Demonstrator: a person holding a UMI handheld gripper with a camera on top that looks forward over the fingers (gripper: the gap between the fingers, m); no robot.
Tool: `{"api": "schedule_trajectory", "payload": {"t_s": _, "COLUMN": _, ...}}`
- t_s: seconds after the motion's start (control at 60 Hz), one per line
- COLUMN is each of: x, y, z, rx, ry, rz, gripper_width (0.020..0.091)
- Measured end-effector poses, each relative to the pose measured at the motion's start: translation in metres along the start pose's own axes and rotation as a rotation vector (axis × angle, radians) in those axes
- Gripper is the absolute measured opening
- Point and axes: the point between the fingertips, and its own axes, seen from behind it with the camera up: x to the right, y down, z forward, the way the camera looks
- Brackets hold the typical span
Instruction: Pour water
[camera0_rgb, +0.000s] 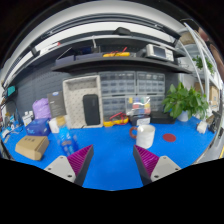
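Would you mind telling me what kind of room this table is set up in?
Probably a lab or workshop rather than a kitchen: a blue-topped work table with a white ceramic mug, a small-parts drawer cabinet behind it, and a cluttered overhead shelf. A green potted plant stands nearby.

Blue table (110, 160), white cup (145, 136)

Lab or workshop bench.
Blue worktop (115, 160), shelf (120, 58) with gear overhead, small-parts drawers (118, 95), potted plant (185, 100).
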Motion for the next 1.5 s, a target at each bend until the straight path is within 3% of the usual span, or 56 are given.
{"api": "schedule_trajectory", "payload": {"t_s": 0.233, "x": -0.108, "y": 0.076, "z": -0.013, "rx": -0.116, "ry": -0.131, "rz": -0.056, "gripper_width": 0.0825}}
{"api": "schedule_trajectory", "payload": {"t_s": 0.583, "x": -0.147, "y": 0.047, "z": 0.075, "rx": -0.014, "ry": -0.123, "rz": -0.122, "gripper_width": 0.0818}}
{"api": "schedule_trajectory", "payload": {"t_s": 0.7, "x": -0.144, "y": 0.037, "z": 0.097, "rx": 0.036, "ry": -0.109, "rz": -0.118, "gripper_width": 0.0732}}
{"api": "schedule_trajectory", "payload": {"t_s": 0.767, "x": -0.146, "y": 0.039, "z": 0.106, "rx": 0.047, "ry": -0.124, "rz": -0.112, "gripper_width": 0.0633}}
{"api": "schedule_trajectory", "payload": {"t_s": 0.8, "x": -0.151, "y": 0.037, "z": 0.11, "rx": 0.067, "ry": -0.147, "rz": -0.113, "gripper_width": 0.0526}}
{"api": "schedule_trajectory", "payload": {"t_s": 0.883, "x": -0.155, "y": 0.032, "z": 0.114, "rx": 0.106, "ry": -0.153, "rz": -0.132, "gripper_width": 0.0475}}
{"api": "schedule_trajectory", "payload": {"t_s": 0.917, "x": -0.156, "y": 0.029, "z": 0.116, "rx": 0.117, "ry": -0.143, "rz": -0.133, "gripper_width": 0.0489}}
{"api": "schedule_trajectory", "payload": {"t_s": 0.933, "x": -0.157, "y": 0.03, "z": 0.118, "rx": 0.124, "ry": -0.135, "rz": -0.129, "gripper_width": 0.0445}}
{"api": "schedule_trajectory", "payload": {"t_s": 0.967, "x": -0.156, "y": 0.029, "z": 0.12, "rx": 0.133, "ry": -0.126, "rz": -0.123, "gripper_width": 0.0484}}
{"api": "schedule_trajectory", "payload": {"t_s": 0.983, "x": -0.157, "y": 0.029, "z": 0.12, "rx": 0.132, "ry": -0.124, "rz": -0.121, "gripper_width": 0.0416}}
{"api": "schedule_trajectory", "payload": {"t_s": 1.033, "x": -0.158, "y": 0.03, "z": 0.12, "rx": 0.125, "ry": -0.12, "rz": -0.13, "gripper_width": 0.0374}}
{"api": "schedule_trajectory", "payload": {"t_s": 1.3, "x": -0.15, "y": 0.031, "z": 0.119, "rx": 0.049, "ry": -0.167, "rz": -0.07, "gripper_width": 0.0372}}
{"api": "schedule_trajectory", "payload": {"t_s": 1.5, "x": -0.102, "y": -0.019, "z": 0.127, "rx": 0.031, "ry": -0.196, "rz": 0.304, "gripper_width": 0.0374}}
